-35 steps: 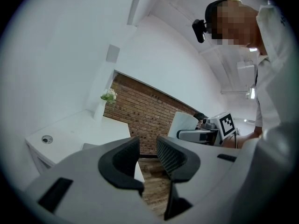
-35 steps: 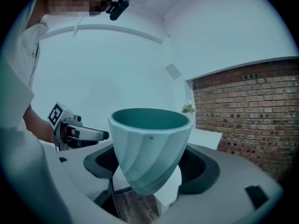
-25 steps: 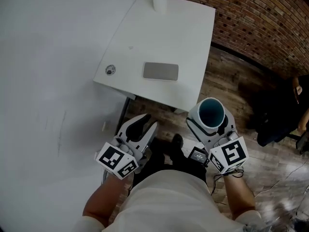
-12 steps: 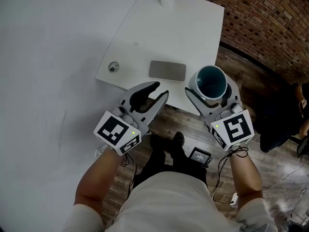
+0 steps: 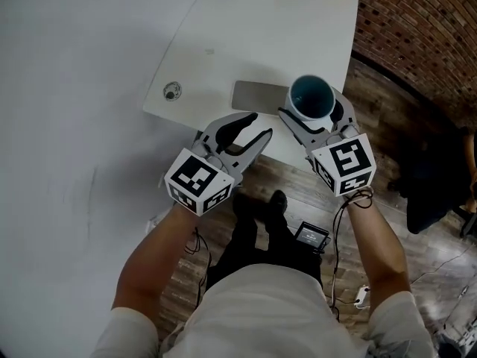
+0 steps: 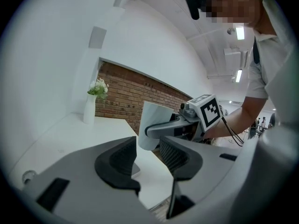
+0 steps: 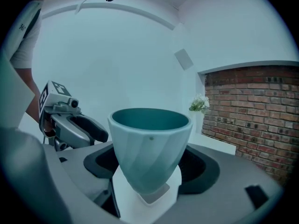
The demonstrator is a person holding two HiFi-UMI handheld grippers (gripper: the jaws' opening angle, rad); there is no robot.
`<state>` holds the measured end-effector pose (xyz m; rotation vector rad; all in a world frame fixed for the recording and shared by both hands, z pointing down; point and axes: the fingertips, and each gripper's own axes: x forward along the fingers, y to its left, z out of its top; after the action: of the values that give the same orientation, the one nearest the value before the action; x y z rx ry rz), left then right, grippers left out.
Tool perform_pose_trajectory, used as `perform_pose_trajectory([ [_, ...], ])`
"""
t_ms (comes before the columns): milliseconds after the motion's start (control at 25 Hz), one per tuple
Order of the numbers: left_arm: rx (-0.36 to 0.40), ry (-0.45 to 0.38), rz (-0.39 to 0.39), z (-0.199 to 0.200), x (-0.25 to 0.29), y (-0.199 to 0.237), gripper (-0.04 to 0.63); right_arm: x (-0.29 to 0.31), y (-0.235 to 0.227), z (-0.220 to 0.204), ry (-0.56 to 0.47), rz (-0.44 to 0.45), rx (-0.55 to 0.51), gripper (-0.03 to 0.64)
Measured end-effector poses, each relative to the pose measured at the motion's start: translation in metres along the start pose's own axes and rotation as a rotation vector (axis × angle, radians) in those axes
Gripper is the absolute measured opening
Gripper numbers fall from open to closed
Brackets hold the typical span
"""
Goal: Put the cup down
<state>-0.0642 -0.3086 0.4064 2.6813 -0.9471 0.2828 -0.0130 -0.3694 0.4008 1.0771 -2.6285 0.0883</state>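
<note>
A pale ribbed cup (image 5: 310, 97) with a teal inside stands upright between the jaws of my right gripper (image 5: 313, 115), which is shut on its lower half. It hangs above the near edge of the white table (image 5: 223, 43). The right gripper view shows the cup (image 7: 150, 148) filling the gap between the dark pads. My left gripper (image 5: 257, 125) sits just left of it at the table's edge. Its jaws are opening and nothing is between them. In the left gripper view the cup (image 6: 153, 125) shows beyond the empty jaws.
A flat grey rectangle (image 5: 257, 94) lies on the table just behind the grippers, and a small round fitting (image 5: 172, 91) sits near the left corner. A white vase with flowers (image 6: 91, 107) stands at the far end. Wooden floor (image 5: 373, 103) and a brick wall (image 5: 425, 21) lie to the right.
Both grippers have moved forward and up from above the floor to the table's near edge, the cup carried along. The left jaws stand wider apart.
</note>
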Motion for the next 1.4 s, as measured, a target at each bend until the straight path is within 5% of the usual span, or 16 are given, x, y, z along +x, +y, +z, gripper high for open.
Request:
perform_pose_trajectory([
  [560,-0.070,0.104,0.034,-0.060,0.035,0.043,0.147,0.080,-0.010,-0.078,0.108,0.017,-0.030,0.383],
  [1400,-0.124,0.149,0.028,-0.083,0.051,0.049,0.147,0.095,-0.008,-0.111,0.097,0.016,-0.001,0.383],
])
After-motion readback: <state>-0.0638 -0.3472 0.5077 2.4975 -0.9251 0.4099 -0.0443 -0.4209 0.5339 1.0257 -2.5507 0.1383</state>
